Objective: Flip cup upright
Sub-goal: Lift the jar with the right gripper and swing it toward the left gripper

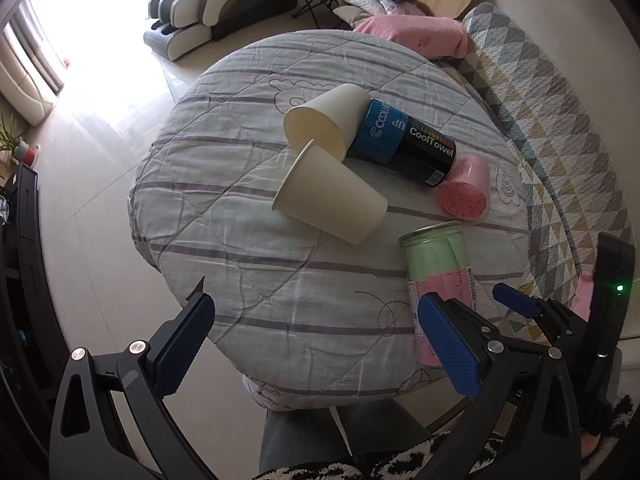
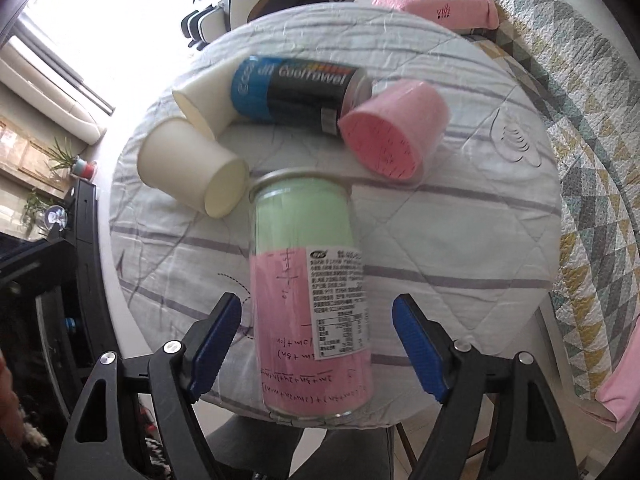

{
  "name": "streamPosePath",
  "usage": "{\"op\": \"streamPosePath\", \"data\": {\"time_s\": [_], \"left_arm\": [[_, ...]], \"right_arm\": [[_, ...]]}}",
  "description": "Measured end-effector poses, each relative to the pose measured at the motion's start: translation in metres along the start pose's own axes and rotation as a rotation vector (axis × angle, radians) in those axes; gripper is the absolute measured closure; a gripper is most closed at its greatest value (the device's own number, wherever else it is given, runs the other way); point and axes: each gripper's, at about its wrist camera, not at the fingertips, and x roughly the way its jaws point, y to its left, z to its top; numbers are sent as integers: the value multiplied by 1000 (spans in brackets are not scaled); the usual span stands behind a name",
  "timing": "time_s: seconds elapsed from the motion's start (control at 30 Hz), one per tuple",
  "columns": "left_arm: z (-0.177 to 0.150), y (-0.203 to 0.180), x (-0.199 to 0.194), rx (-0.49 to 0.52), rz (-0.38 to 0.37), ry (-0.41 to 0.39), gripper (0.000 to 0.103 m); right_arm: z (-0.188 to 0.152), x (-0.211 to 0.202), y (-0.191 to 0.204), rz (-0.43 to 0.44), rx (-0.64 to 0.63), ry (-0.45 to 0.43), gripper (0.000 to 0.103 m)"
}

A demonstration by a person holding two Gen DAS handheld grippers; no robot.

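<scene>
Two cream paper cups lie on their sides on the round quilted table [image 1: 224,264]: the near cup [image 1: 332,200] [image 2: 192,172] and the far cup [image 1: 324,120] [image 2: 200,100]. A pink cup [image 1: 466,188] [image 2: 394,130] also lies on its side. A tall green-and-pink can [image 1: 438,276] [image 2: 308,292] lies on the table. My left gripper [image 1: 316,340] is open, near the table's front edge. My right gripper [image 2: 316,344] [image 1: 516,304] is open with its fingers on either side of the tall can, not touching it.
A blue-and-black CoolTowel can [image 1: 404,146] [image 2: 296,94] lies between the far cream cup and the pink cup. A pink cushion [image 1: 416,34] and a patterned quilt [image 1: 552,120] lie behind and right of the table. Tiled floor lies to the left.
</scene>
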Motion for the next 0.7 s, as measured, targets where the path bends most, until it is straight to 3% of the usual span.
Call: {"op": "streamPosePath", "data": {"time_s": [0.17,0.4,0.7], "left_arm": [[3,-26,-2,8,-16,-7,0],[4,-74,18,15,-46,27,0],[9,-117,73,-30,-29,115,0]], "right_arm": [[5,-35,-21,19,33,-56,24],[14,-59,-64,-54,63,-108,23],[10,-51,-127,-102,114,-54,24]]}}
